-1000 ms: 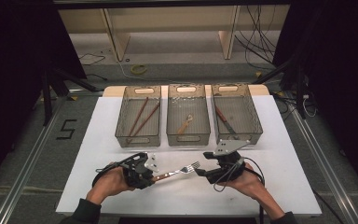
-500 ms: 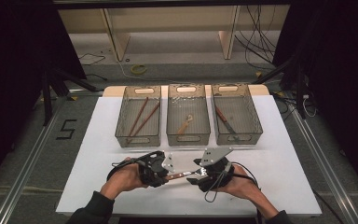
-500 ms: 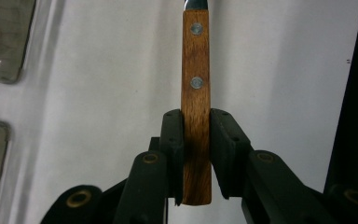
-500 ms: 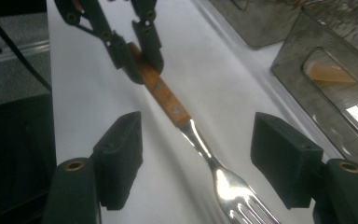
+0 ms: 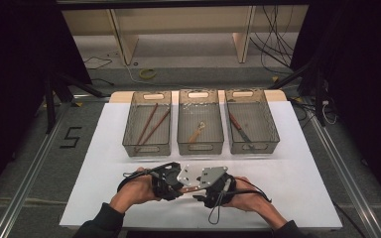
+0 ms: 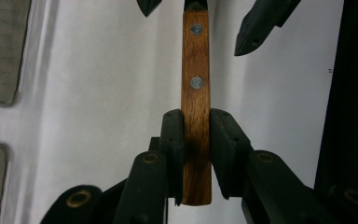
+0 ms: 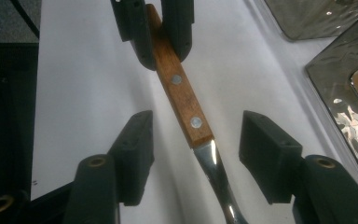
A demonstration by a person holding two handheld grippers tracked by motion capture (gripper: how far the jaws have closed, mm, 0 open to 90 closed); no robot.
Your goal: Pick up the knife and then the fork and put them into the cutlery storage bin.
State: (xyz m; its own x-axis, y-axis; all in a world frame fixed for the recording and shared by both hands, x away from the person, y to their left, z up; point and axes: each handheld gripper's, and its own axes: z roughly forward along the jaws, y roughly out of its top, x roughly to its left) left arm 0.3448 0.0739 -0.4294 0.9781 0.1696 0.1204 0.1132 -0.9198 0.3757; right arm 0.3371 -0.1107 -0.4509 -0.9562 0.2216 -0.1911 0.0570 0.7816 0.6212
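Observation:
A fork with a riveted wooden handle (image 6: 196, 88) is held level above the white table. My left gripper (image 6: 196, 116) is shut on the butt end of that handle (image 7: 182, 98). My right gripper (image 7: 196, 126) faces it, its jaws on either side of the spot where wood meets the steel neck (image 7: 214, 163). Its pads (image 7: 137, 144) stand clear of the fork on both sides; the jaws have just been closing. From above, the left gripper (image 5: 171, 182) and the right gripper (image 5: 201, 187) meet near the table's front edge, and the tines are hidden.
Three clear bins stand in a row behind the hands: the left bin (image 5: 129, 144) holds chopsticks (image 5: 151, 124), the middle bin (image 5: 200, 148) a small wooden spoon (image 5: 197, 133), the right bin (image 5: 274, 133) a knife (image 5: 240, 130). White tabletop (image 5: 302, 183) spreads to both sides.
The two hands have come together at the front of the table. The right gripper has slid left along the fork, over its tines, and its jaws have narrowed around the handle.

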